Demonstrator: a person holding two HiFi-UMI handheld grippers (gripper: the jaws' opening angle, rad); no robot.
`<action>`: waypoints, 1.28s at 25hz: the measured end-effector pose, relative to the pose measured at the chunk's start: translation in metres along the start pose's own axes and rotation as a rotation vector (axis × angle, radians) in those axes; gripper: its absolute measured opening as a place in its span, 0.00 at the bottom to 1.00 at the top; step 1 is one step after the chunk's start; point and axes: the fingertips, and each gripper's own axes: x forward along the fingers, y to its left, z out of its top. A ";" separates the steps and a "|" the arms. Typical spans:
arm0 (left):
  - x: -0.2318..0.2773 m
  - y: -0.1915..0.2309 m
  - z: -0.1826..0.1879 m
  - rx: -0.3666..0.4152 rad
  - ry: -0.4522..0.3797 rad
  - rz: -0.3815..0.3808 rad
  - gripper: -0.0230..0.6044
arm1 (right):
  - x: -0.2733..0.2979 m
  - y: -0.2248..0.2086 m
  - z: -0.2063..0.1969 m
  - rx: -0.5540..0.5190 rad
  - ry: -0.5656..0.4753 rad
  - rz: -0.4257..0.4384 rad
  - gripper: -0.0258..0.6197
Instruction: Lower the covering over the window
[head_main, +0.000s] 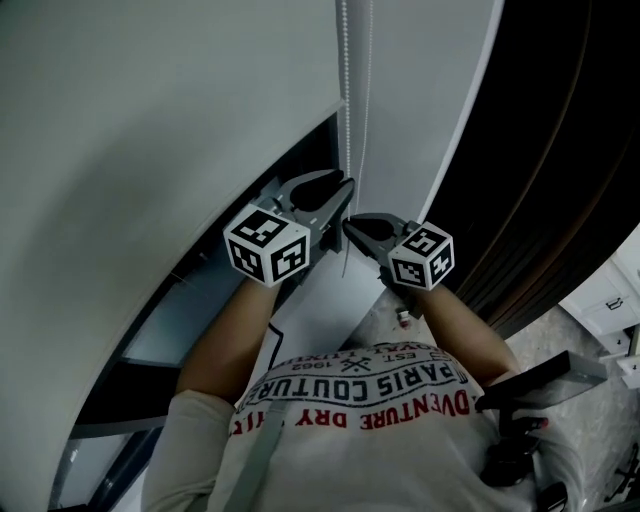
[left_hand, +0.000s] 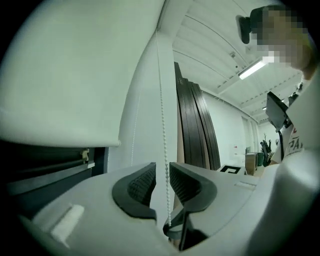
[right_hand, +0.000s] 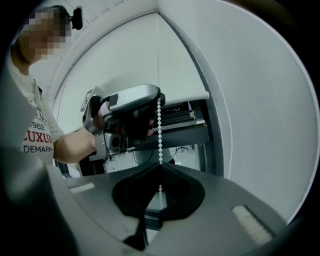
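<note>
Dim, cool indoor light (fisheye-warped, dark-cornered gripper views)

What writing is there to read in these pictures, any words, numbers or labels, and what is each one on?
"PARIS COUTUR": white print on the person's shirt, upside down in the head view, end hidden.
"DVENTURE DRY": red print, same shirt.
"LUXUR" and "DEMARK": same shirt, right gripper view.
"EST" and a year: same shirt, digits too small to trust.
Marker cubes: black-and-white patterns only, no letters.
</note>
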 end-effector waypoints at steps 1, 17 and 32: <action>0.002 0.001 0.001 -0.012 0.001 0.007 0.18 | 0.001 0.001 0.000 0.006 -0.001 0.006 0.05; 0.003 0.002 -0.027 -0.010 0.068 0.027 0.06 | 0.008 0.012 -0.027 0.075 0.042 0.036 0.05; -0.017 0.002 -0.137 -0.106 0.204 0.081 0.06 | 0.016 0.024 -0.135 0.157 0.270 0.035 0.05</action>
